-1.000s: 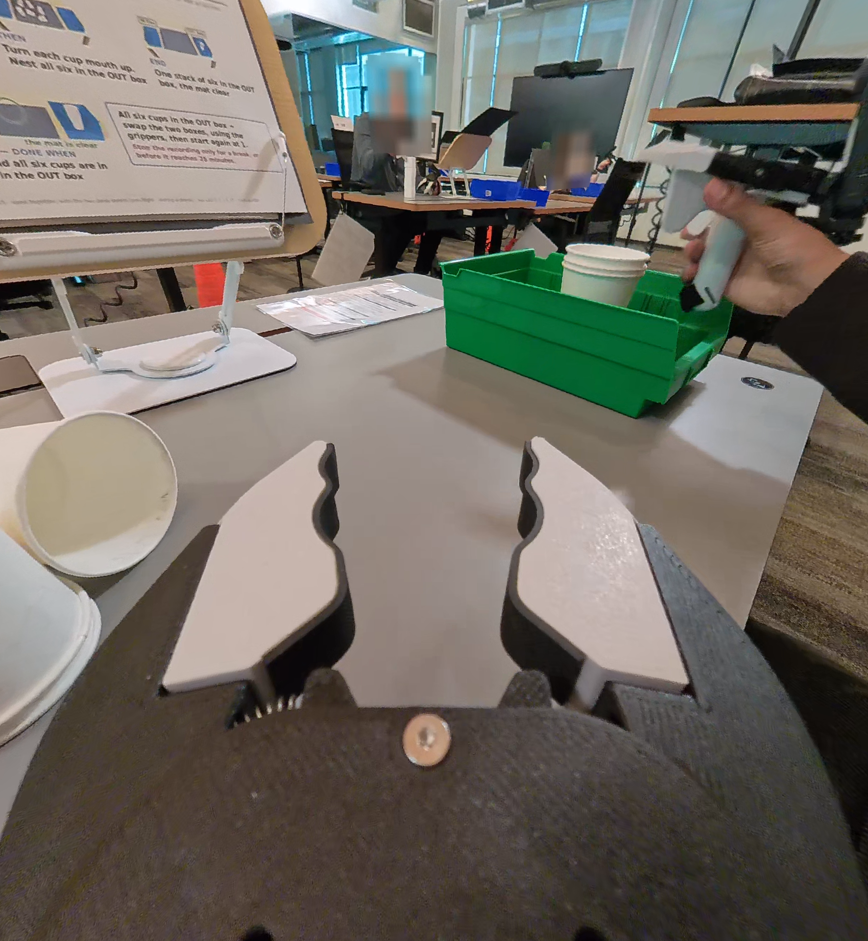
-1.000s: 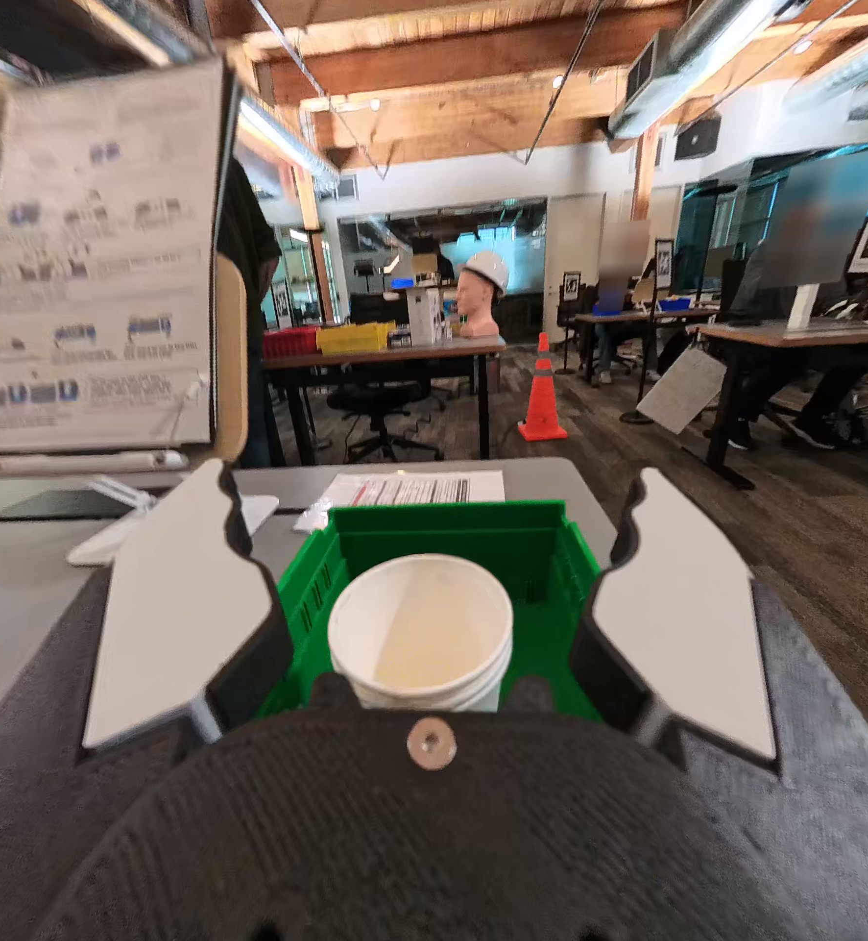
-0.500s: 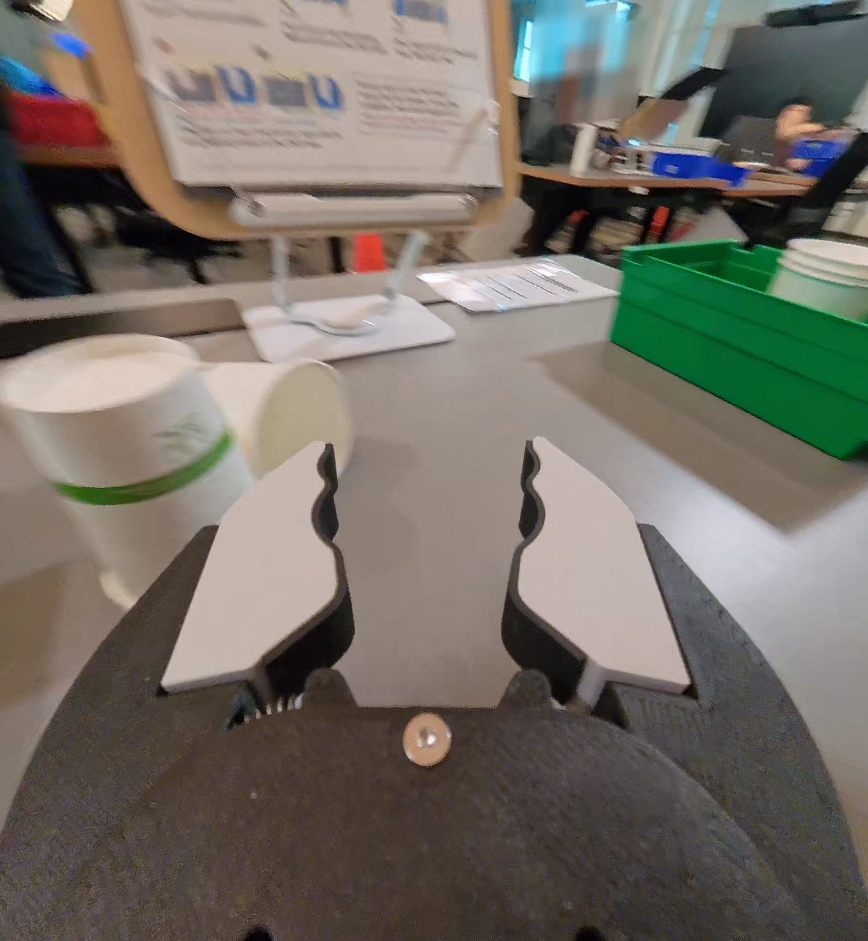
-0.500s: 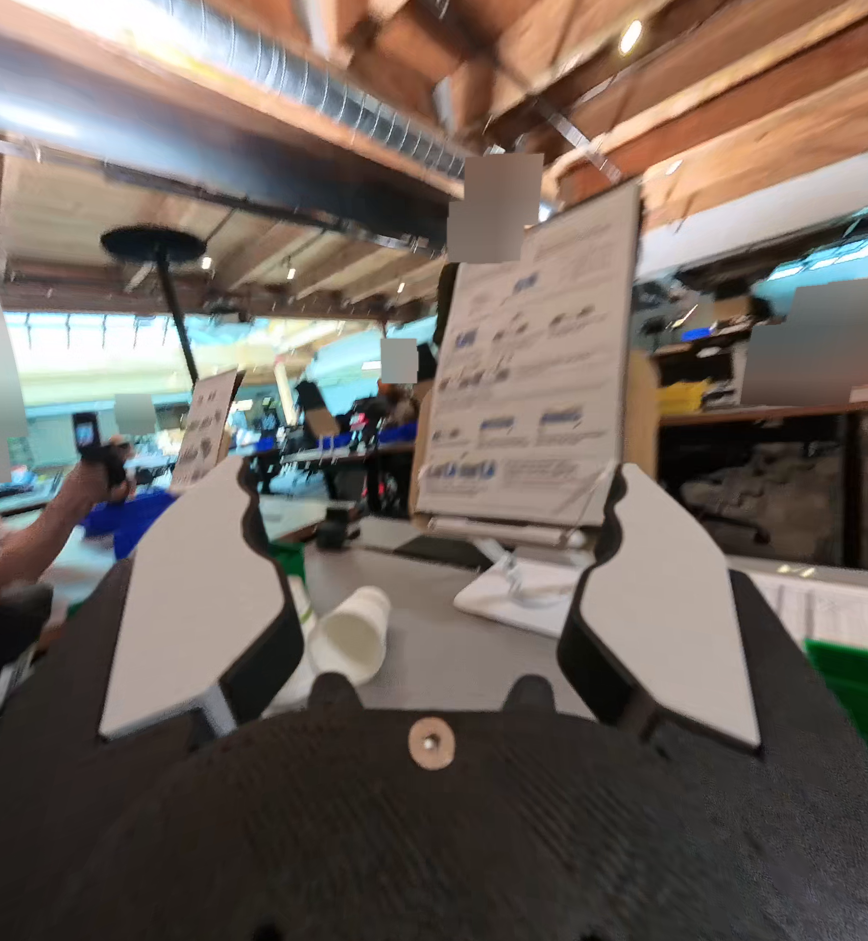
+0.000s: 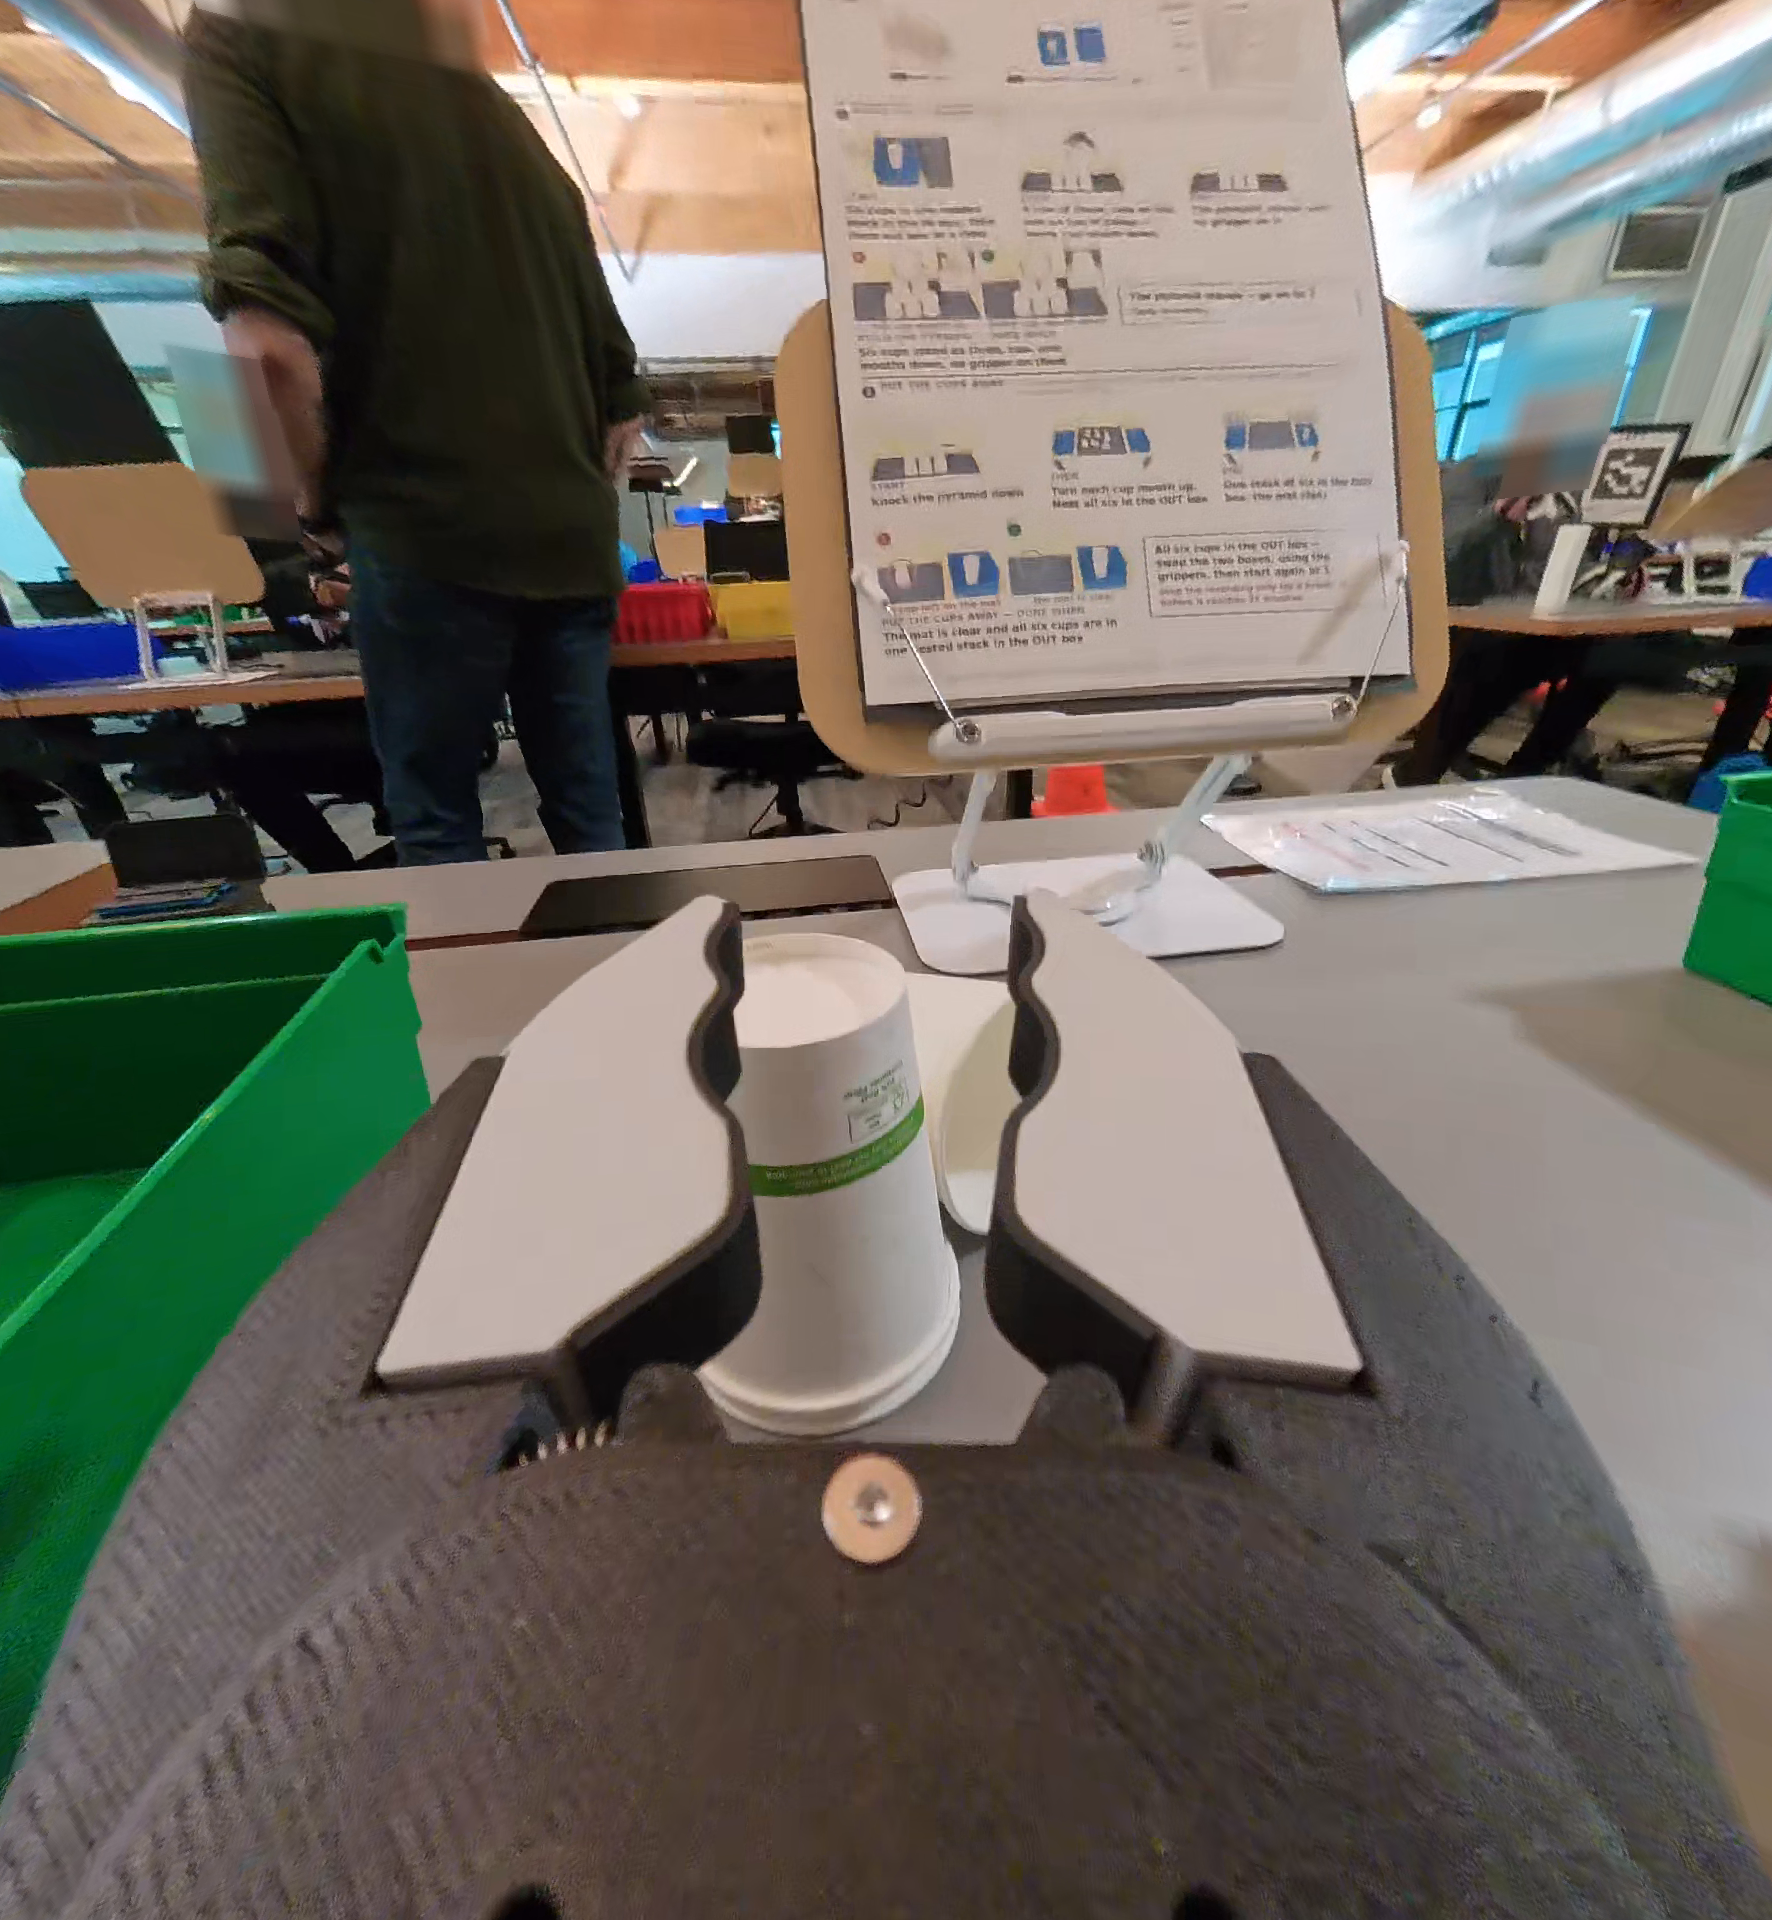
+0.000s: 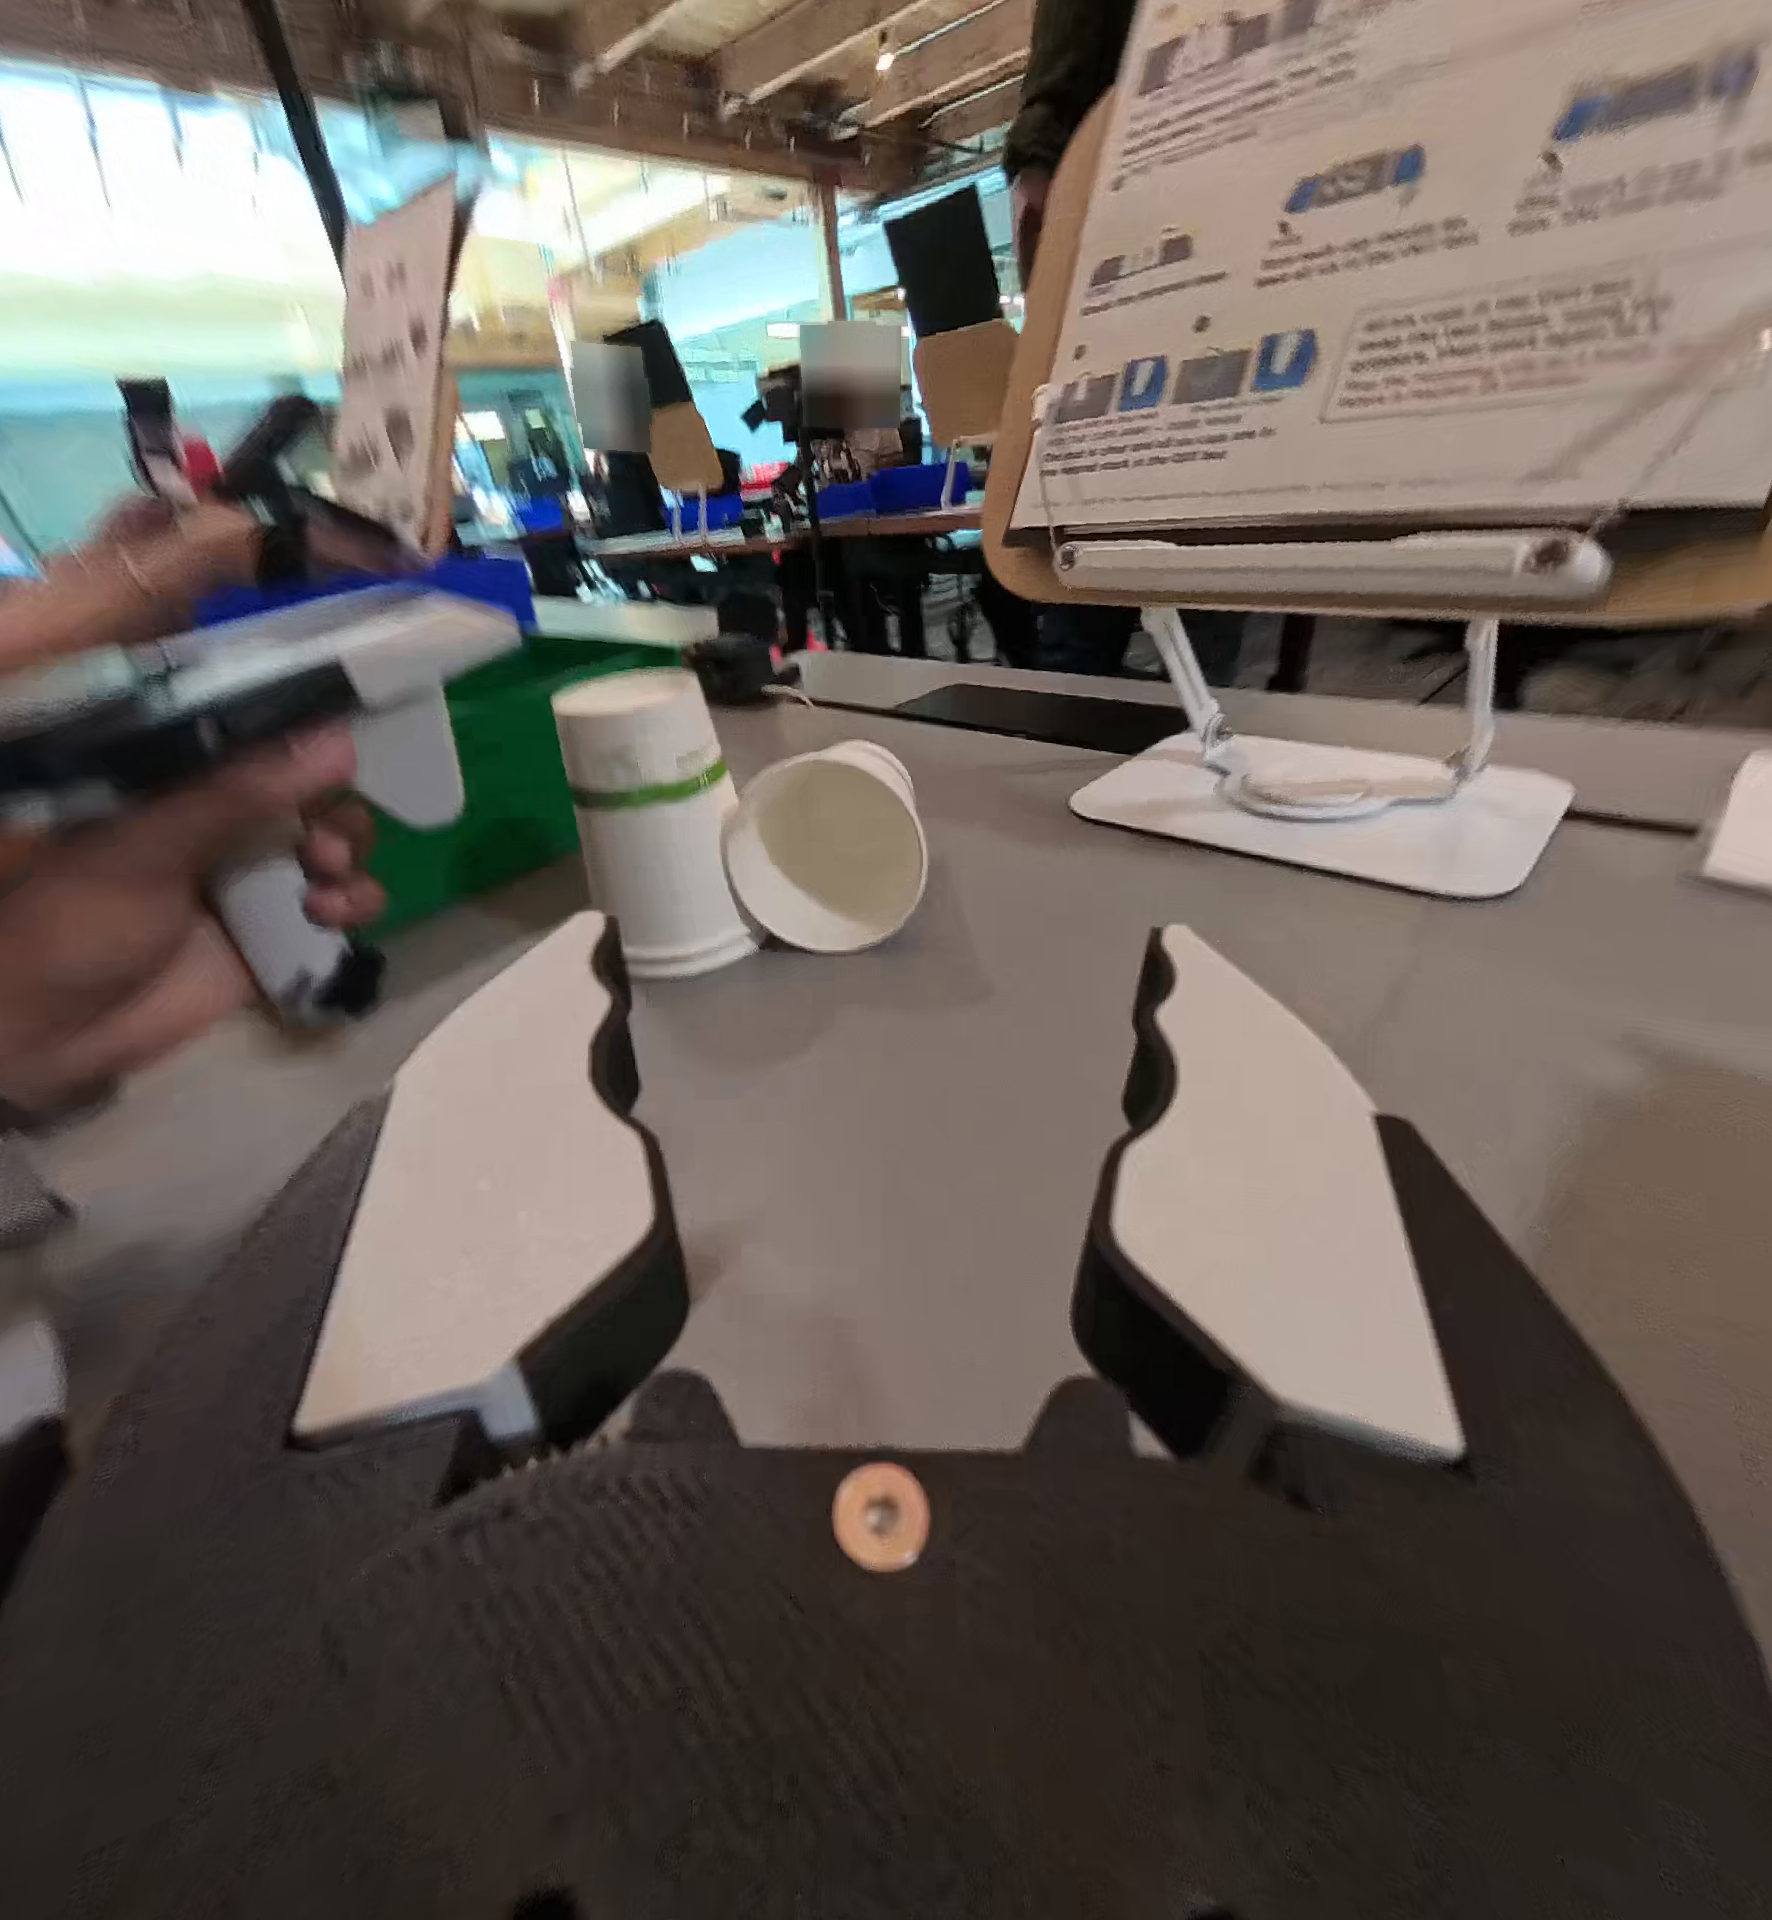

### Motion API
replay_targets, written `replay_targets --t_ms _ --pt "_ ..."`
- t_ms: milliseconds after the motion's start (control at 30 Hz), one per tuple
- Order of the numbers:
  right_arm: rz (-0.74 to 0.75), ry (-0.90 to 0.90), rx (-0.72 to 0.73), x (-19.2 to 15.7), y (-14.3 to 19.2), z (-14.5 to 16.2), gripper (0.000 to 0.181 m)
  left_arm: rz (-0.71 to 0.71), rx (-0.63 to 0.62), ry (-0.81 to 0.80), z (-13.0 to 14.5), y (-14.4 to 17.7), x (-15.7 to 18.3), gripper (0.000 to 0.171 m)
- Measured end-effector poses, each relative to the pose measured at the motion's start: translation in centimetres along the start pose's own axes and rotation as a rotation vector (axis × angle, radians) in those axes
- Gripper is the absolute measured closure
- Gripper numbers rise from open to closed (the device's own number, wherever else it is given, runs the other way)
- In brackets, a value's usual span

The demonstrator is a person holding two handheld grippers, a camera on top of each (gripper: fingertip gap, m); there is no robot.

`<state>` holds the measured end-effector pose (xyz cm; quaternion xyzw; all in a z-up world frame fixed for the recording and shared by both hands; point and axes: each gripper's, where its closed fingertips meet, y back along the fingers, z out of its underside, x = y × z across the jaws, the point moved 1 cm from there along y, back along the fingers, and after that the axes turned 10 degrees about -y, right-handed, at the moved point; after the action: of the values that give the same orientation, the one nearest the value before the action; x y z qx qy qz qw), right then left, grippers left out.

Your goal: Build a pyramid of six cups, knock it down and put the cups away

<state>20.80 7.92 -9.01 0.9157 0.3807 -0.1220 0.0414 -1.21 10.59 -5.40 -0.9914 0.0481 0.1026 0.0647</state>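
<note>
The left gripper (image 5: 866, 1023) is open around an upside-down cup (image 5: 840, 1164) with a green band; its left finger (image 5: 591, 1164) is at the cup's wall, contact unclear. A second cup (image 6: 828, 847) lies tipped against it. A green bin (image 5: 144, 1122) sits at the desk's (image 5: 1484, 1143) left edge. The right gripper (image 6: 877, 1044) hangs open and empty over bare desk, near the cups, with a document stand (image 6: 1318, 800) toward the far edge.

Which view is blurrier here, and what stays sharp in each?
Right wrist view: heavy motion blur on the person's hand at left and on the sheet; the two cups only slightly soft. Left wrist view: upside-down cup and green bin crisp; only the standing person and background smear.
</note>
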Motion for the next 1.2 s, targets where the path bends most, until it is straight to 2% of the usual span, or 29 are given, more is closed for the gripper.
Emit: replay_targets --t_ms 67,100,200,300,400,500,667,733,833,1033,1200 --pt "-0.03 -0.122 0.007 0.8 0.0 -0.8 0.09 0.034 -0.041 -0.019 0.7 0.1 0.5 0.12" --pt "-0.033 -0.118 -0.006 1.3 -0.3 -0.8 0.094 0.049 -0.064 -0.023 1.2 0.2 0.7 0.118" --pt "0.015 0.072 -0.034 2.9 -2.1 -0.8 0.103 0.082 -0.092 -0.014 2.0 1.3 1.1 0.119" --pt "0.014 0.218 -0.067 3.2 -6.0 -0.5 0.105 0.08 -0.117 -0.011 2.3 2.9 0.5 0.119" --pt "-0.03 0.271 -0.241 3.1 -11.1 1.8 0.115 0.072 -0.15 0.057 3.0 4.7 -0.3 0.119" --pt "-0.048 0.25 -0.381 2.8 -15.6 3.3 0.117 0.072 -0.197 0.149 3.8 6.4 -1.1 0.119" --pt "-0.037 0.396 -0.499 3.0 -19.9 6.4 0.12 0.066 -0.249 0.248 5.2 8.4 -1.9 0.118" --pt "-0.032 0.45 -0.501 3.1 -20.5 7.1 0.136 0.067 -0.279 0.254 5.9 9.0 -2.0 0.118" --pt "0.015 0.49 -0.516 3.9 -20.9 7.3 0.172 0.075 -0.311 0.276 6.4 9.9 -2.1 0.117" --pt "-0.036 0.314 -0.531 4.2 -19.7 5.8 0.178 0.091 -0.324 0.247 6.2 11.1 -1.8 0.117" --pt "-0.075 0.136 -0.504 4.7 -16.2 3.0 0.178 0.144 -0.333 0.17 6.2 10.4 -0.4 0.117"
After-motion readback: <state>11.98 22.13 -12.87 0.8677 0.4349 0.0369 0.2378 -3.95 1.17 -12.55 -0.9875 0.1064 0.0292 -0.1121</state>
